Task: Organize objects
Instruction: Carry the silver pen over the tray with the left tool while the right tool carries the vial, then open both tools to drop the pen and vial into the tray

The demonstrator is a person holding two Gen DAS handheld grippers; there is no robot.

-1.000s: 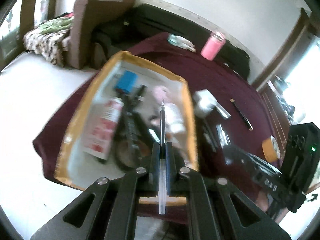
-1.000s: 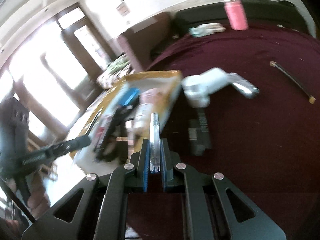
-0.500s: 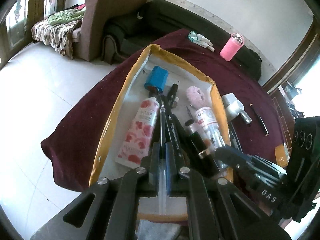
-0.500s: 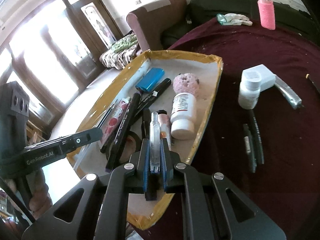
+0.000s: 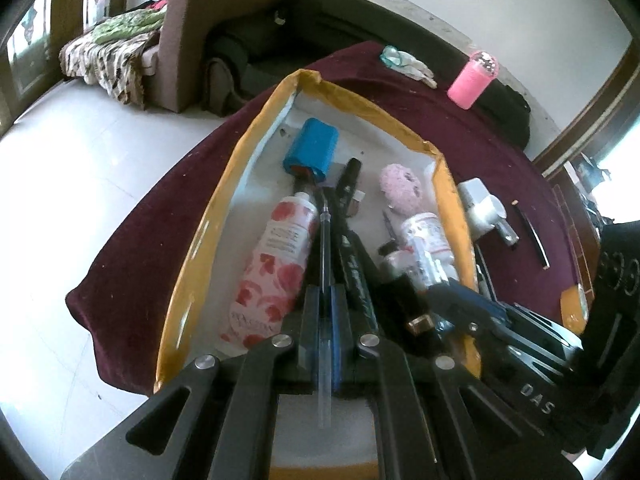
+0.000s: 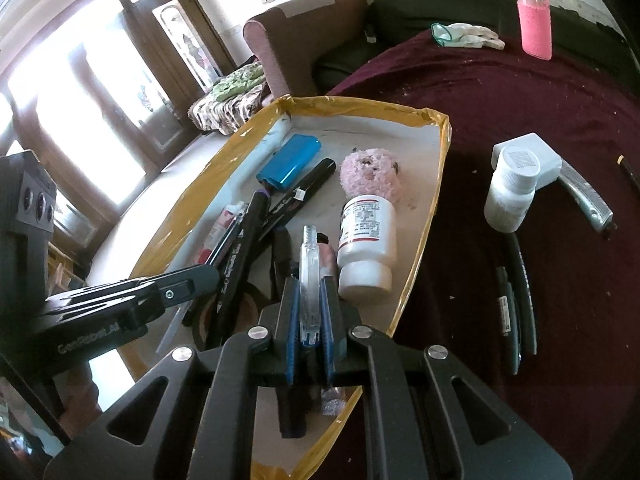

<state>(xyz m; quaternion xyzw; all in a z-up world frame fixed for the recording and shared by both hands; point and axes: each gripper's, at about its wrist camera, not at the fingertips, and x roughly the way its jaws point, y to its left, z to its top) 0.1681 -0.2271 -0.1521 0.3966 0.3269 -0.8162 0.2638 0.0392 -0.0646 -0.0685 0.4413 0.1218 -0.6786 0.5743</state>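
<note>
A yellow-rimmed tray (image 5: 224, 200) (image 6: 434, 184) on the maroon table holds a rose-print tube (image 5: 276, 264), a blue case (image 5: 312, 152) (image 6: 290, 162), black markers (image 6: 240, 264), a pink fluffy ball (image 6: 370, 178) and a white pill bottle (image 6: 366, 240). My left gripper (image 5: 325, 292) is shut on a thin clear pen (image 5: 324, 248), held over the tray's near end. My right gripper (image 6: 309, 284) is shut on a small clear spray vial (image 6: 309, 276), over the tray's near right part. Each gripper shows in the other's view.
On the cloth right of the tray stand a white bottle (image 6: 510, 192) and white box (image 6: 536, 158), a metal tool (image 6: 586, 200), dark pens (image 6: 516, 304) and a thin stick (image 5: 534, 240). A pink flask (image 6: 534, 20) and a white glove (image 6: 468, 34) are far back.
Both grippers have moved from beside the tray to over it and lower, still holding the pen and the vial. The view has steadied.
</note>
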